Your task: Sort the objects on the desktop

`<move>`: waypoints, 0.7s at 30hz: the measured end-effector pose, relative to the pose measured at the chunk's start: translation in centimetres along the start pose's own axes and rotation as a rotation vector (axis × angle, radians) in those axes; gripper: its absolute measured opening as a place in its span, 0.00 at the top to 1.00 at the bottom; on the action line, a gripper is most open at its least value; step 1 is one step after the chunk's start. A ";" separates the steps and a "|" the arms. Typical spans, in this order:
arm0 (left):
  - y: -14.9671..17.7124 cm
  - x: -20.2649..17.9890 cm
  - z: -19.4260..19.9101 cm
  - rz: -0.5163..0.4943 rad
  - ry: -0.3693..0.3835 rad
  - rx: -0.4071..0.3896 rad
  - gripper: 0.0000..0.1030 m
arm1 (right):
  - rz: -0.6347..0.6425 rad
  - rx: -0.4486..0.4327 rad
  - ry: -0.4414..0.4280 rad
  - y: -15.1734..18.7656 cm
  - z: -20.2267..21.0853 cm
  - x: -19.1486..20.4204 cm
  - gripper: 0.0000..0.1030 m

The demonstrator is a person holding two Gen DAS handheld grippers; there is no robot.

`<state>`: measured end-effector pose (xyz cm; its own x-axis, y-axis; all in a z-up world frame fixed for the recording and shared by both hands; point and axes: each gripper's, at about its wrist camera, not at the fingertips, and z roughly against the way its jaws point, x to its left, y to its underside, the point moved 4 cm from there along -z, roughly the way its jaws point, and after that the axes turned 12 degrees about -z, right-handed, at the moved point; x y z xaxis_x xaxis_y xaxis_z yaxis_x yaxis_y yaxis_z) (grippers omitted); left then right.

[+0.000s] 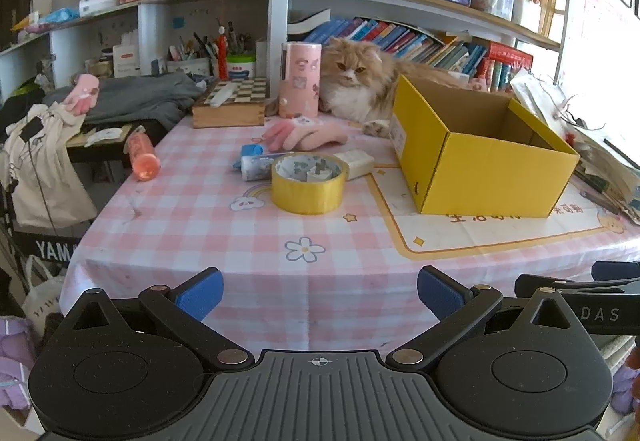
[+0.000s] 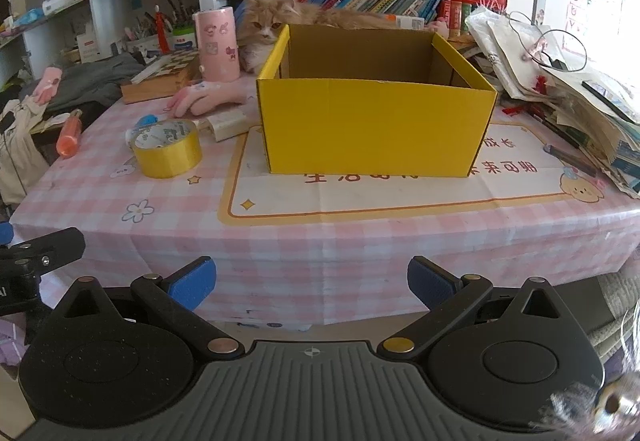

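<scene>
An open yellow cardboard box (image 1: 480,165) (image 2: 372,129) stands empty on the pink checked tablecloth. Left of it lie a roll of yellow tape (image 1: 308,183) (image 2: 168,151), a blue-capped tube (image 1: 254,161), a white block (image 1: 356,161) (image 2: 226,125), a pink glove (image 1: 308,135) (image 2: 208,99) and an orange bottle (image 1: 142,155) (image 2: 69,135). My left gripper (image 1: 320,299) hangs open before the table's front edge, well short of the tape. My right gripper (image 2: 312,285) is open too, in front of the box, with nothing between its fingers.
A long-haired ginger cat (image 1: 360,81) (image 2: 272,29) lies behind the box beside a pink canister (image 1: 300,79) (image 2: 218,43). A chessboard box (image 1: 232,101) sits at the back left. Piled papers and bags (image 2: 560,81) crowd the right edge. Shelves of books rise behind.
</scene>
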<state>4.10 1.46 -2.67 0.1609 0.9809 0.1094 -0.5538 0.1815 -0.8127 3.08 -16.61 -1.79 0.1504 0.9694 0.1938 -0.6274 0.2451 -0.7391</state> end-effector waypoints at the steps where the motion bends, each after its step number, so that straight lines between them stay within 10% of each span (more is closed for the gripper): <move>1: 0.0 0.0 0.0 0.000 0.000 0.001 0.00 | -0.002 0.001 0.003 0.0 0.0 0.0 0.00; 21: 0.4 0.1 -0.3 -0.003 0.002 0.016 0.00 | 0.021 0.006 0.000 0.1 -0.3 0.5 0.00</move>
<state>4.18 1.64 -3.17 0.1640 0.9803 0.1105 -0.5662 0.1853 -0.8031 3.35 -16.07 -1.95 0.1369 0.9743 0.1786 -0.6350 0.2248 -0.7391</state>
